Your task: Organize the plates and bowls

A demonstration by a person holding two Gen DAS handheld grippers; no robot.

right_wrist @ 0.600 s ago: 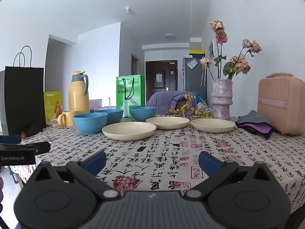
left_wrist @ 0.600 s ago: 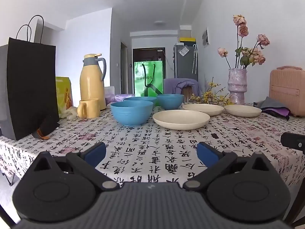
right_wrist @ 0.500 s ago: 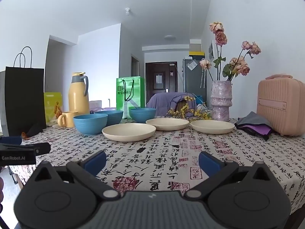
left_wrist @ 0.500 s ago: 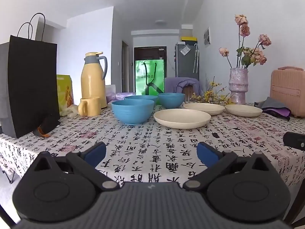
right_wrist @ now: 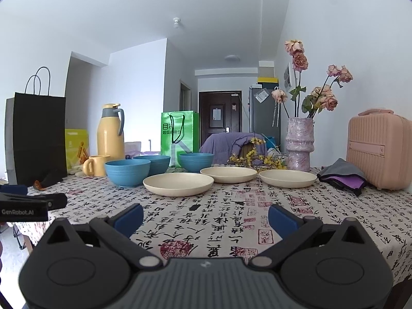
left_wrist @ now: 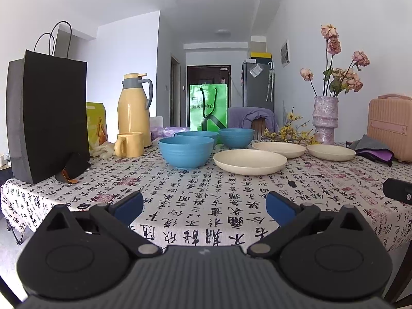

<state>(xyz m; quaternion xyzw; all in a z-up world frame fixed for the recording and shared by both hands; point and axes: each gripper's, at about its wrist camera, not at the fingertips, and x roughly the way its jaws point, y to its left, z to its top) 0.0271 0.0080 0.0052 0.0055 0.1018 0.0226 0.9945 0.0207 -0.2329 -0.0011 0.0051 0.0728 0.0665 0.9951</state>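
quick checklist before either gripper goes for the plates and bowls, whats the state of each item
1. Left gripper open, nothing between the jaws: ok.
2. Right gripper open, nothing between the jaws: ok.
3. Three blue bowls unstacked, nearest blue bowl upright: ok.
4. Three cream plates lie apart, nearest cream plate flat on the tablecloth: ok.
5. Path to the nearest cream plate free of clutter: ok.
6. Bowls and plates empty inside: cannot tell.

Bare tablecloth [left_wrist: 206,206] ahead lies open — bowls [left_wrist: 186,152] and plates [left_wrist: 249,162] block farther back.
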